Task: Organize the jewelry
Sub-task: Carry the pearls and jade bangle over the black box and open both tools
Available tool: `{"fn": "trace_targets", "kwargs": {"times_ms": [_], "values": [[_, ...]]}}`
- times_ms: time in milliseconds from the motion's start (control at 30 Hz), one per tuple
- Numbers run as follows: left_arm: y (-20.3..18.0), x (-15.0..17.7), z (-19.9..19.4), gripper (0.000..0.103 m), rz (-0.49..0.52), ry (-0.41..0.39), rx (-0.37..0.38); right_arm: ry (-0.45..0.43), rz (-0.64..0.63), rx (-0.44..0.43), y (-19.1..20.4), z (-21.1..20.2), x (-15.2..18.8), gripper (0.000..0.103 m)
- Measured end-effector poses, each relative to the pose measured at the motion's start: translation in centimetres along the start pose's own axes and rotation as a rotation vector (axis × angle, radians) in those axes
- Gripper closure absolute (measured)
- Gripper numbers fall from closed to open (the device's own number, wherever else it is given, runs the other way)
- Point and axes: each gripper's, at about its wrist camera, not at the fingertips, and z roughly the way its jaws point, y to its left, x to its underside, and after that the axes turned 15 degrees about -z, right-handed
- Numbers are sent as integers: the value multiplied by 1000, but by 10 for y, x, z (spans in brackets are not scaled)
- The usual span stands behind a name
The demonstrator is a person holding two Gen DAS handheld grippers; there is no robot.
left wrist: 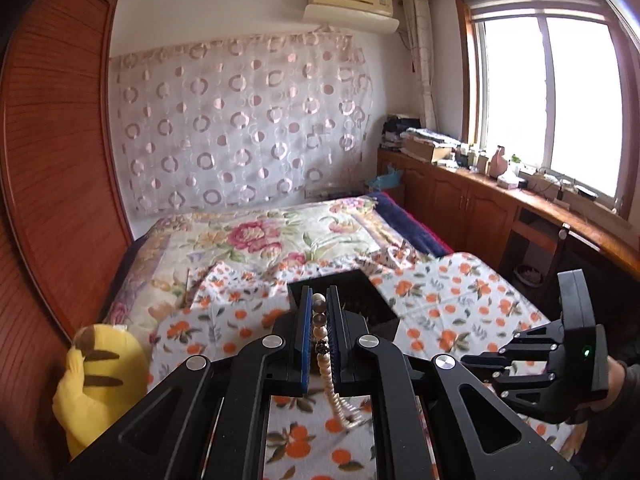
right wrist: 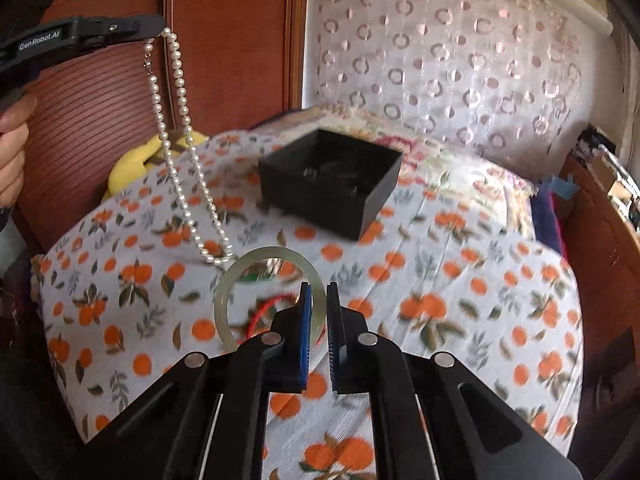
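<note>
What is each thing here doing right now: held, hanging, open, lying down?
Left gripper: shut on the pearl necklace.
Pearl necklace: hanging from the left gripper, lowest loop near the cloth.
Right gripper: shut on the pale green bangle.
Pale green bangle: held by its rim, standing upright.
Black box: open, on the orange-print cloth.
Yellow plush toy: lying at the bed's edge.
</note>
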Motion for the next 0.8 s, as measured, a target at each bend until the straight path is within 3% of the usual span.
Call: {"fn": "trace_targets", "kwargs": {"times_ms": [167, 800], "values": [[-7, -20, 3, 97, 7, -18, 13, -24, 1, 11, -10, -1, -14, 95], [-17, -81, 43, 97, 36, -45, -51, -74, 48, 100, -50, 15, -55, 94]]}}
